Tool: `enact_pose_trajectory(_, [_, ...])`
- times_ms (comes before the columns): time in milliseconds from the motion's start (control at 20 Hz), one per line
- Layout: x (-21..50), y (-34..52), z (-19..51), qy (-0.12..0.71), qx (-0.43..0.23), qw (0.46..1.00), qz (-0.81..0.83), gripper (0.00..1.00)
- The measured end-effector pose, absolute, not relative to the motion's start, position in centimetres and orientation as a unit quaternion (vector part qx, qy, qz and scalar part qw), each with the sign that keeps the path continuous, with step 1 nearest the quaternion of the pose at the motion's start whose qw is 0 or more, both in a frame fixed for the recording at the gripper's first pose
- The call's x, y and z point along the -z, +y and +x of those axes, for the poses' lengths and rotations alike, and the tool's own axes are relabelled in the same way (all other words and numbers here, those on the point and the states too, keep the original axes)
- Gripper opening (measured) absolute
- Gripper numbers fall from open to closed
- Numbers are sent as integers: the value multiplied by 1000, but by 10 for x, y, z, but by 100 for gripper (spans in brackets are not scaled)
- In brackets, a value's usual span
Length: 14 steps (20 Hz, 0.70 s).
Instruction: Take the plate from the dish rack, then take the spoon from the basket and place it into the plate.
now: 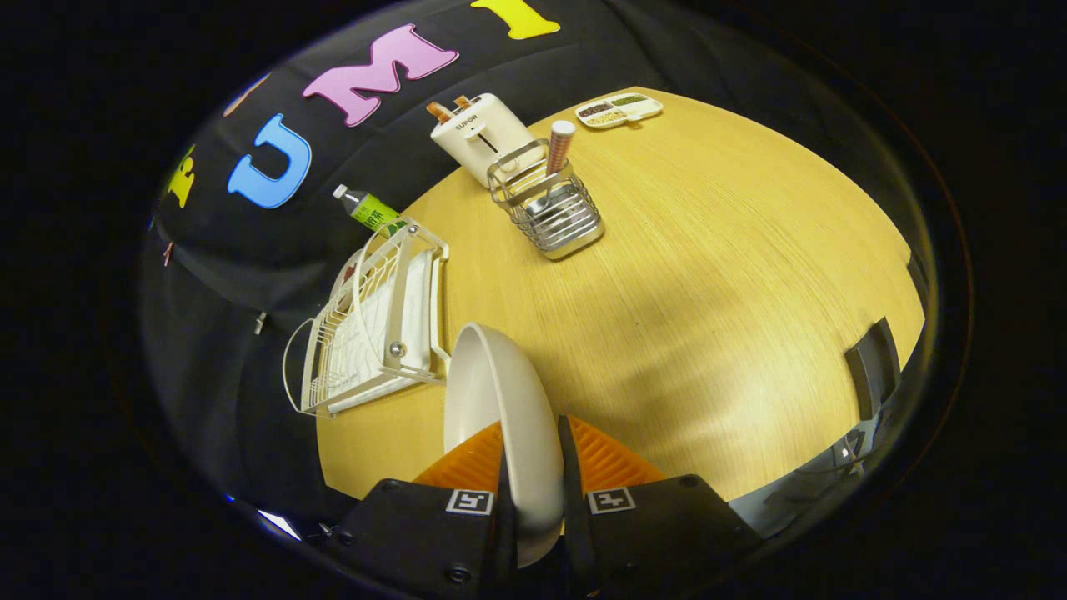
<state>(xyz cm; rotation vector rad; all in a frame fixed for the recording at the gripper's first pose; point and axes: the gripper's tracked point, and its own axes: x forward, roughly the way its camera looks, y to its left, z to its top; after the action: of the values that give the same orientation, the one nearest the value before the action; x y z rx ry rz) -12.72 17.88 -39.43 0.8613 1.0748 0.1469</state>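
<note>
Two fingers of the hand-held gripper (pixel 533 467) are pressing on a white plate (pixel 500 417), one on each side, so it is closed on the plate and is holding it on its edge above the wooden bench (pixel 708 292). Just beyond the plate, the empty white dish rack (pixel 375 321) is standing at the bench edge next to the black cloth wall. Farther along that edge, a metal wire basket (pixel 554 212) is keeping the spoon (pixel 558 146) upright, handle up. A toaster (pixel 479 133) is touching the basket from behind. A green bottle (pixel 367 207) is lying behind the rack. A small divided tray (pixel 618 109) is sitting at the far edge.
</note>
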Motion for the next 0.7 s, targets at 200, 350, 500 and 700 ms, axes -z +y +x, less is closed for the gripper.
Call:
enact_pose_trajectory(200, [410, 177, -128, 508, -56, 753, 414, 28])
enact_pose_trajectory(350, [420, 171, -130, 519, -42, 753, 401, 38])
enact_pose_trajectory(500, [429, 163, -128, 524, -28, 762, 379, 43])
enact_pose_trajectory(700, [439, 144, -129, 532, -1, 781, 328, 49])
